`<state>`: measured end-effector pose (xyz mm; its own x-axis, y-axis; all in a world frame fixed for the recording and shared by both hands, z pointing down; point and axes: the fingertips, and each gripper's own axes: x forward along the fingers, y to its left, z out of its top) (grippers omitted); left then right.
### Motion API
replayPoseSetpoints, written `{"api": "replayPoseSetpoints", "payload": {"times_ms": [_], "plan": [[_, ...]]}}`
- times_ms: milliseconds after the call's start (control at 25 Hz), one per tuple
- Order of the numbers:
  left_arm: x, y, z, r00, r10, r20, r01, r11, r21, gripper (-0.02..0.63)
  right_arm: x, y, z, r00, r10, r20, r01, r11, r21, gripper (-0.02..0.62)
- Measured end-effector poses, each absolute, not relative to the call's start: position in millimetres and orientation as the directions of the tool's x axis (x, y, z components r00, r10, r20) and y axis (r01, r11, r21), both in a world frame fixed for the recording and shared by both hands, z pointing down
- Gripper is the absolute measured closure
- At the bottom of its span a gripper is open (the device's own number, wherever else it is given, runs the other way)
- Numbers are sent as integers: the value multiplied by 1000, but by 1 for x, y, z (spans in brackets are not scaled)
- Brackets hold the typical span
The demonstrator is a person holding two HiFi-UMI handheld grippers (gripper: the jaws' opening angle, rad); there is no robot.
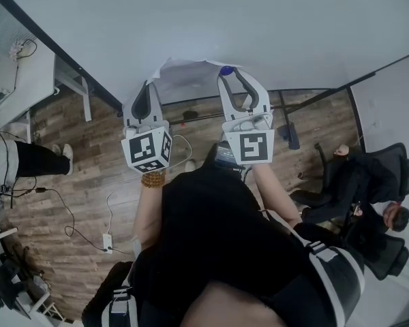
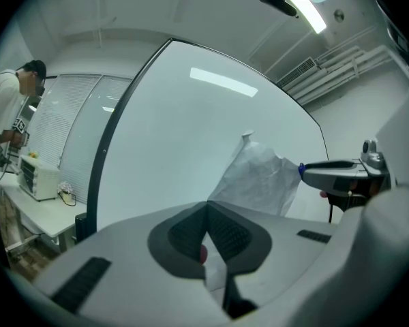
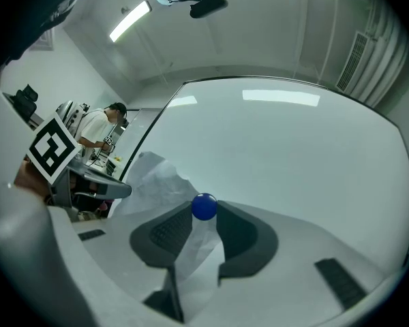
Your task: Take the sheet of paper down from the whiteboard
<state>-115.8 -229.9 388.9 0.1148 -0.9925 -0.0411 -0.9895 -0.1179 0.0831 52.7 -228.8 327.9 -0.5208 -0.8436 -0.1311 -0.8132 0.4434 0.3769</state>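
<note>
1. A white table (image 1: 37, 73) stands by the wall, and I place everything else from it.
2. Behind the table, pale slatted blinds (image 2: 71, 131) cover a window.
3. On the table sits a small white boxy appliance (image 2: 37, 178).
4. A person in a white shirt (image 2: 3, 125) stands at the table.
5. A brown wood-plank floor (image 1: 88, 182) spreads out from the table, and a white power strip (image 1: 107, 241) lies on it, well apart from the table.
6. Far across from the table stand black office chairs (image 1: 395, 169).
7. High above the table, a long ceiling light (image 2: 312, 13) glows.
</note>
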Motion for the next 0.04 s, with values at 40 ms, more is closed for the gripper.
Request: {"api": "replayPoseSetpoints", "payload": {"times_ms": [40], "plan": [[-116,-230,389,115,-992,-42,-989,-118,83,597,54,-230,328,-518,-845,-130,-814,441,378,483]]}}
